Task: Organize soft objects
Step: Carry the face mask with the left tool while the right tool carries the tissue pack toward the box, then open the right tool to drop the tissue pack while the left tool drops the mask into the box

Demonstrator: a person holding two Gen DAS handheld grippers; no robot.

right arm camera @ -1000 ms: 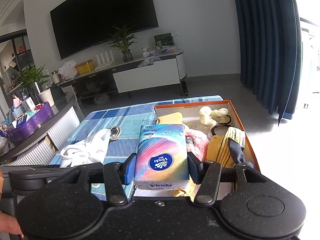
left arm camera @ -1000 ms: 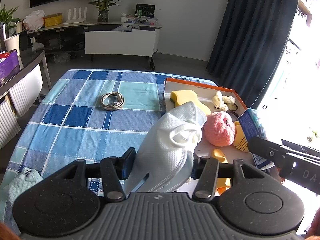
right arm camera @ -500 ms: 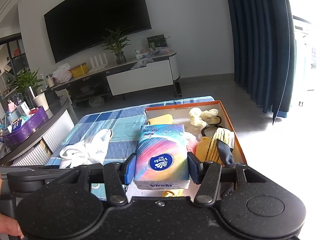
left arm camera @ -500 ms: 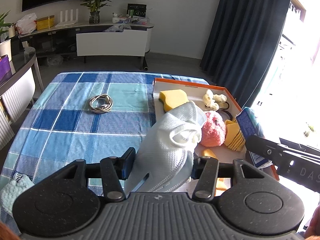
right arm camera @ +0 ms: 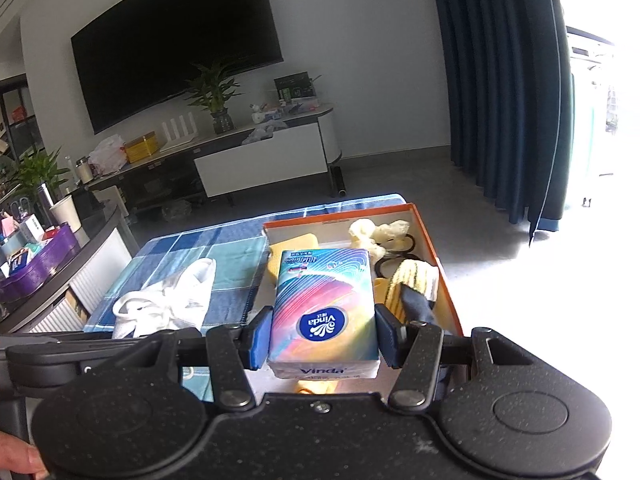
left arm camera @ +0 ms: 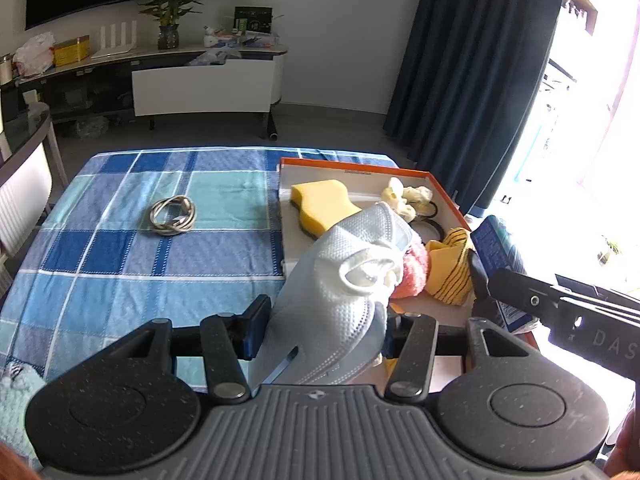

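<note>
Left hand-held gripper (left arm camera: 326,330): closed on a white face mask (left arm camera: 344,296), carried above the near-left corner of the orange-rimmed box (left arm camera: 352,166) on the checked counter (left arm camera: 120,256); right hand-held gripper (right arm camera: 322,336): clamped on a tissue pack (right arm camera: 324,304), held over the same box. Box contents: yellow sponge (left arm camera: 320,206), pink plush (left arm camera: 414,276), striped yellow cloth (left arm camera: 450,276), hair ties (right arm camera: 394,260); a coiled cable (left arm camera: 173,221) and a pale fluffy item (left arm camera: 14,404) lay outside on the counter. Step judged as transport to the box; the next move would call for lowering each item into free space and opening the jaws without crushing what lay beneath.
</note>
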